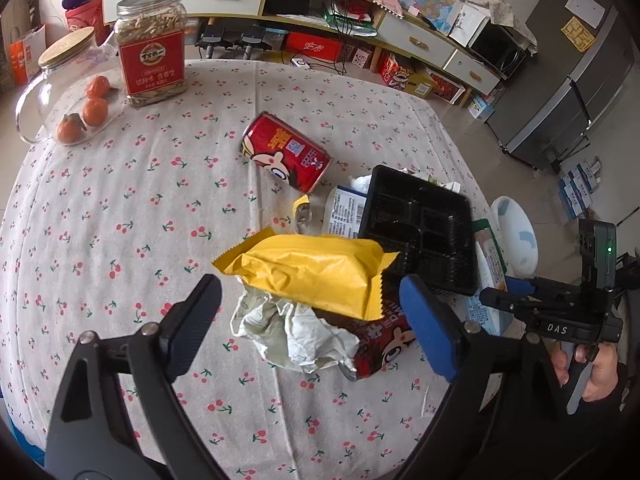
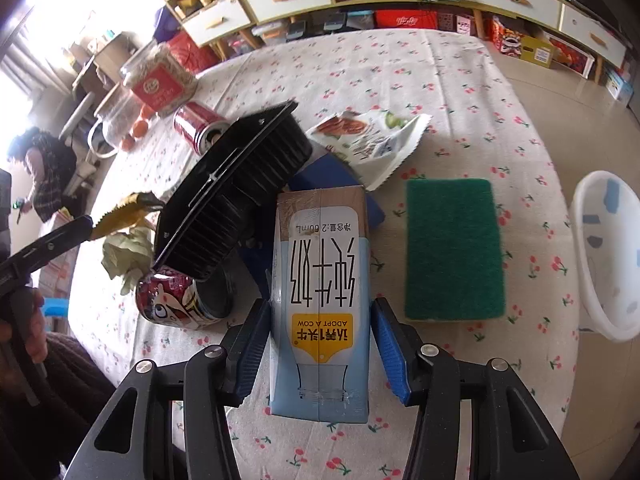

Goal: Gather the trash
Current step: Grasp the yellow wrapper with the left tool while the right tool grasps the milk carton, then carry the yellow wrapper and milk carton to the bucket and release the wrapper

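Trash lies heaped at the table's (image 1: 120, 208) right edge, handy to the white bin (image 2: 600, 256) beyond it. In the right wrist view the milk carton (image 2: 320, 300) lies flat, long axis running from 6 to 12 o'clock, its taped brown end toward 12. The right gripper (image 2: 320, 344) straddles it across the short width, left pad touching, right pad a sliver off, so not yet clamped. The left gripper (image 1: 312, 320) hangs with jaws wide apart over the yellow wrapper (image 1: 308, 272) and crumpled tissue (image 1: 288, 328), bracketing both for one pinch
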The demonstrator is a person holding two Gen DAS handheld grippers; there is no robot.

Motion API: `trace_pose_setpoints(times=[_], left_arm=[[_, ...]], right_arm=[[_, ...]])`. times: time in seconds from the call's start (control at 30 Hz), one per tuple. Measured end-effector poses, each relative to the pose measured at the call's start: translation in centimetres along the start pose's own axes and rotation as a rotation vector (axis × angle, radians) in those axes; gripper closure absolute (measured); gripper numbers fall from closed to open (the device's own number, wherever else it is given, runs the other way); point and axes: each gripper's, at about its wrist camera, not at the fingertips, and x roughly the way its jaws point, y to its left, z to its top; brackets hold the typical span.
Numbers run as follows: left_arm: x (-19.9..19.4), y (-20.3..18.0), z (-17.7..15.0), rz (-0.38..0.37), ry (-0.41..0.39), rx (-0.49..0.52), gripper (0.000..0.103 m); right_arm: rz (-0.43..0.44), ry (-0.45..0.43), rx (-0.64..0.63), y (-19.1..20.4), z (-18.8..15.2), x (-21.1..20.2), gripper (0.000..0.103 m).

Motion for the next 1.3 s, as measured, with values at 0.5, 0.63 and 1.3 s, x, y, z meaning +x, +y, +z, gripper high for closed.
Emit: trace_pose_setpoints(times=[0.5, 0.63, 1.3], left_arm=[[2.7, -0.5, 2.5, 0.027, 0.078, 0.023, 0.021], [3.6, 0.0, 2.0, 0.05, 0.121, 0.008, 0.021], [2.1, 1.0, 1.4, 0.055, 0.02, -0.042, 0.098]], right_arm=[[-0.055, -0.172, 0.183, -7.4, -0.1, -6.3, 0.05], [-0.056, -0.171, 0.202, -8.4, -0.3, -6.4, 0.05], [-0.055, -0.177, 0.207, -8.6, -0.4, -6.6, 0.05]])
